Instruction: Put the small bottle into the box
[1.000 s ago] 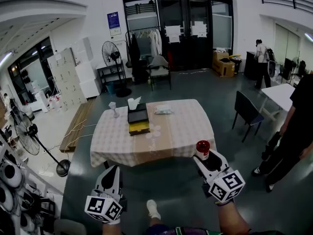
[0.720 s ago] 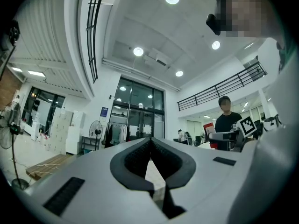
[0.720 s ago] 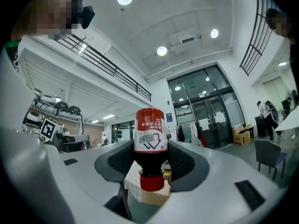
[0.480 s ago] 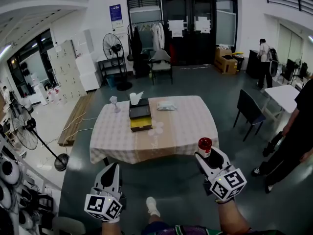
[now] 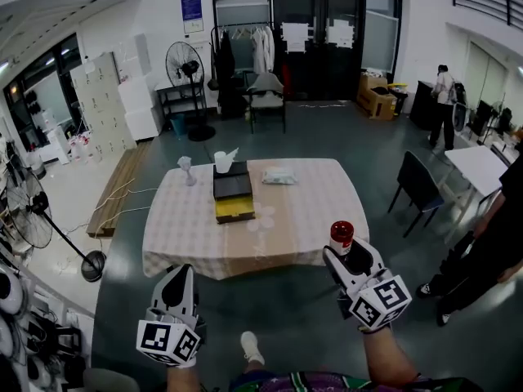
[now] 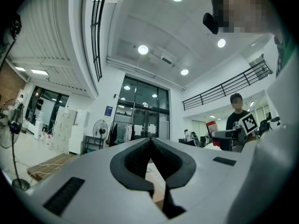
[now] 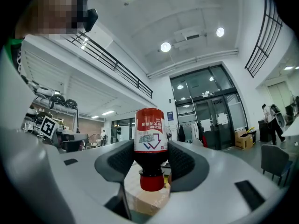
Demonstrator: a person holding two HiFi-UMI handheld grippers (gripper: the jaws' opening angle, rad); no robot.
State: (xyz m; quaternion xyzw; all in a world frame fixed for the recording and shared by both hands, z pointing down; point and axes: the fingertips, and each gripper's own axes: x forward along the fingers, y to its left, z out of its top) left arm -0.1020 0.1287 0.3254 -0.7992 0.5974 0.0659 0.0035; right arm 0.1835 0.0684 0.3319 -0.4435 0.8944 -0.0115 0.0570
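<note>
Right gripper (image 5: 346, 251) clamped on small bottle (image 5: 341, 235), pads on its dark body, red cap end toward the gripper's base; bottle held in the air over the near right edge of the table (image 5: 302, 211); box (image 5: 232, 189) on the table's far left part, well apart from the bottle; left gripper (image 5: 181, 273) low at near left, jaws together, nothing between them.

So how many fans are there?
2. The back fan stands near the far wall; the left fan stands at the picture's left edge. More may be hidden.
</note>
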